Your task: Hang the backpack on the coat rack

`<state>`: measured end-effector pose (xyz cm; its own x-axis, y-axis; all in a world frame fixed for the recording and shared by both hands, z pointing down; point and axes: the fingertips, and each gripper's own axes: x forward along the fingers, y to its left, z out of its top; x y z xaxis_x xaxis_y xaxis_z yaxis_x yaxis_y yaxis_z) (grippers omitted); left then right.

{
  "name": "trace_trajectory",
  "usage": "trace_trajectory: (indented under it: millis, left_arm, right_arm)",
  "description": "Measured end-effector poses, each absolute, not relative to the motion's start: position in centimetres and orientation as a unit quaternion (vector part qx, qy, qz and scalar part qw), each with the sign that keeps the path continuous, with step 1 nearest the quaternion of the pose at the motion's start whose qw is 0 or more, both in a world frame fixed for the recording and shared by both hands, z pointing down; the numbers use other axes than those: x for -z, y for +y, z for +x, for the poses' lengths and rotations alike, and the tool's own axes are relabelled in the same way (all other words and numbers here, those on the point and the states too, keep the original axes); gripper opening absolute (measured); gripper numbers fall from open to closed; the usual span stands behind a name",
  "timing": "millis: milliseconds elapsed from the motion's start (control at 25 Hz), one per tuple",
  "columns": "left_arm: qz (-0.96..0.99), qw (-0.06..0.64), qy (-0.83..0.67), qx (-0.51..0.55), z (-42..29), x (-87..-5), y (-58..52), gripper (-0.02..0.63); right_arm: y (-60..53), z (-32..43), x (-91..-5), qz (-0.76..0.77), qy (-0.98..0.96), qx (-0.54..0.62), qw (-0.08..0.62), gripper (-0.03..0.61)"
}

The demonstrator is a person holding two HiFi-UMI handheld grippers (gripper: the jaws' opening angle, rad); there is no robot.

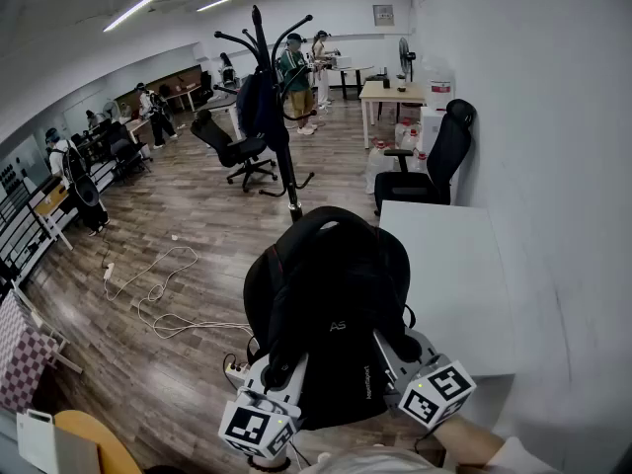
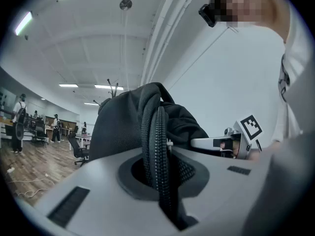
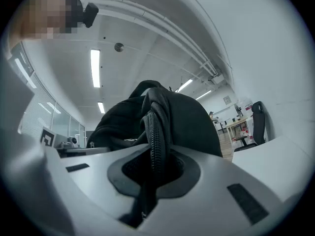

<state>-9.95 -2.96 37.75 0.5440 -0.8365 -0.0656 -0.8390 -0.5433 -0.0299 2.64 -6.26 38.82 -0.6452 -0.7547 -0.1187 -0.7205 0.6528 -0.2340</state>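
The left tool (image 1: 280,367) and the right tool (image 1: 396,350) are each clamped on a strap (image 2: 157,146) of the backpack (image 1: 331,294), which should be held level while carried to the far coat rack (image 1: 265,87).

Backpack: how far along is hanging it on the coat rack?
Done: the left gripper and right gripper are each shut on a strap of the backpack. In hand: it is held up beside the white table. Left: the coat rack stands across the floor, so carrying over and hooking remain.
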Motion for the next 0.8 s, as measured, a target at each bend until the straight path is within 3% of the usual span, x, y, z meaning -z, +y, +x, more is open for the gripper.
trace_trajectory:
  millis: [800]
  left_arm:
    - [-0.864,0.037,0.502,-0.019,-6.4,-36.9,-2.4,0.026]
  right_arm:
    - [-6.1,6.2,-38.3,-0.377,0.916,0.086,0.109,0.032]
